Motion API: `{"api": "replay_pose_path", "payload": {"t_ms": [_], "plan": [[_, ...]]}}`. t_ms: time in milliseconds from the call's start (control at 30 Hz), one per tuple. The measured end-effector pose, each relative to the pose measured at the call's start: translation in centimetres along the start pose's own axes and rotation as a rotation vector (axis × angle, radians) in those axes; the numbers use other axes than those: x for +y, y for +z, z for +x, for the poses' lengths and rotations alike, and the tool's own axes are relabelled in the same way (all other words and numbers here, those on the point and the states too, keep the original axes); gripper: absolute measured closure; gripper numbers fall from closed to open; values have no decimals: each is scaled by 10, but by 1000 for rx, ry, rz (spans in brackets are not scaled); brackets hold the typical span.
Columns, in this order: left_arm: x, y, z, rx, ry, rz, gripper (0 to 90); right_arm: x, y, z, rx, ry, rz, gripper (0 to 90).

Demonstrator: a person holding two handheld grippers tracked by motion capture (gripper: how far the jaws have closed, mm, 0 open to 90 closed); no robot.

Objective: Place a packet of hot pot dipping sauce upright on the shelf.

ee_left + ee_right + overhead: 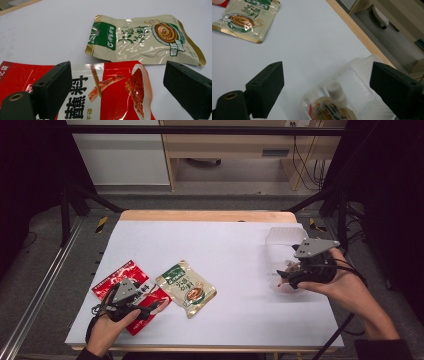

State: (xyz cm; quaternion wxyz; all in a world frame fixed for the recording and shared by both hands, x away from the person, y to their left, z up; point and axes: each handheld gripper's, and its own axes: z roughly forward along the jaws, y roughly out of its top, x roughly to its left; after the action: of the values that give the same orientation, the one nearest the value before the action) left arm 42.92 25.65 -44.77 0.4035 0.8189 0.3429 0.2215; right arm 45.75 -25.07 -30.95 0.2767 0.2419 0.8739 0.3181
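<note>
A red seasoning packet [125, 274] [115, 92] lies flat at the front left of the white table. My left gripper [157, 306] [121, 75] is low over it and open, a jaw on each side, with the pads off the packet. A beige and green sauce packet [186, 288] [142, 40] [247, 20] lies just to its right. At the right edge stands a clear plastic container [285, 236] [359, 82], and a pouch with a white cap [334, 100] lies inside it. My right gripper [285, 277] [327, 75] hangs open above that container with nothing between its jaws.
The white table cover [225, 250] is bare between the packets and the container. A wooden table edge [205, 215] runs along the back, with black frame posts, cabinets and cables beyond. The container sits close to the table's right edge.
</note>
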Motion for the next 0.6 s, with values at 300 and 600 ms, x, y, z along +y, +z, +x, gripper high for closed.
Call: {"api": "replay_pose_path", "payload": {"t_ms": [300, 600], "plan": [[0, 0, 1, 1, -3, 0, 82, 24, 13, 49, -27, -23, -30, 132], [1, -2, 2, -6, -5, 6, 86, 35, 46, 102, -1, 26, -84, 245]]}}
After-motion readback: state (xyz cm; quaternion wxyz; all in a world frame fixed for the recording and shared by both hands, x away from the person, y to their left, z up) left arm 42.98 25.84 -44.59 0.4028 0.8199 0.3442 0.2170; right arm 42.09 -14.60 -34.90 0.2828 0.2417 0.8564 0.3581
